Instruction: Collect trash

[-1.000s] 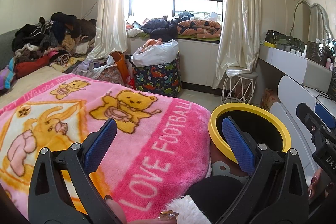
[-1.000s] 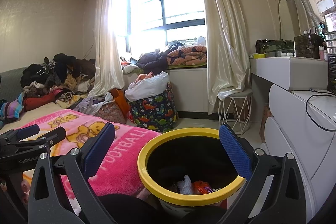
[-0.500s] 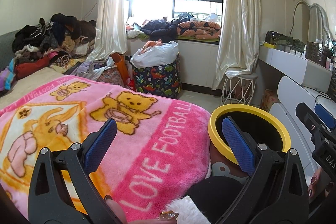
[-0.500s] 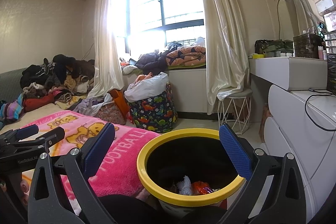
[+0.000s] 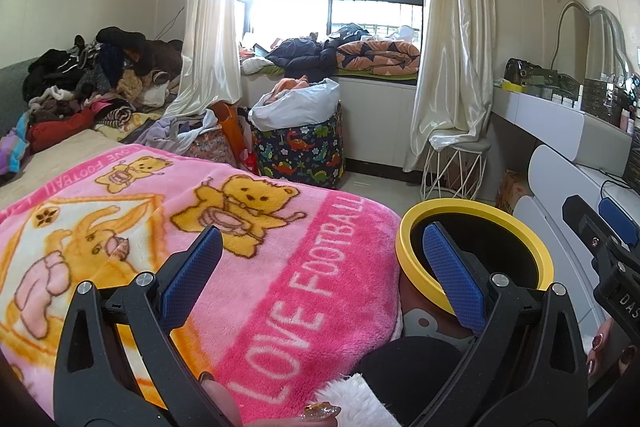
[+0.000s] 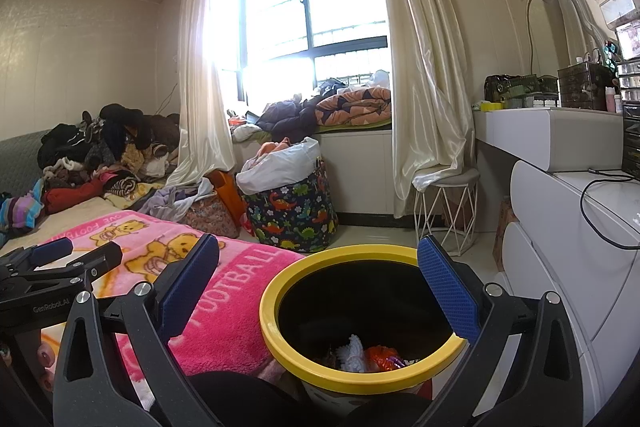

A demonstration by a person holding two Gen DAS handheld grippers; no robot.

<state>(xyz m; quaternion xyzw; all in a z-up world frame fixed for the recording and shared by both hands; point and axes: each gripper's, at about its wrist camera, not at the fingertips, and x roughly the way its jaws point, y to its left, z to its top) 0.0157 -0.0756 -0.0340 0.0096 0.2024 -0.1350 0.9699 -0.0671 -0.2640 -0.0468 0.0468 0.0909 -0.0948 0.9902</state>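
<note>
I see one bin [image 6: 362, 311] with a yellow rim, standing upright, its mouth facing up, on the floor just beside the blanket [image 5: 208, 251]. Inside lie two trash pieces [image 6: 366, 357], one white, one orange. My left gripper [image 5: 320, 283] and right gripper [image 6: 316, 287] both have jaws spread wide and hold nothing.

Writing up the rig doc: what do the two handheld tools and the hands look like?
Both tools, left and right, match: black plastic scissor-style arms with silver pivot screws and flat blue fingers with a knurled face. The left tool's body reads "GenRobot.AI" in the right wrist view. No cables visible. The person's fingernails are long and decorated, and there is a white fluffy cuff.
</note>
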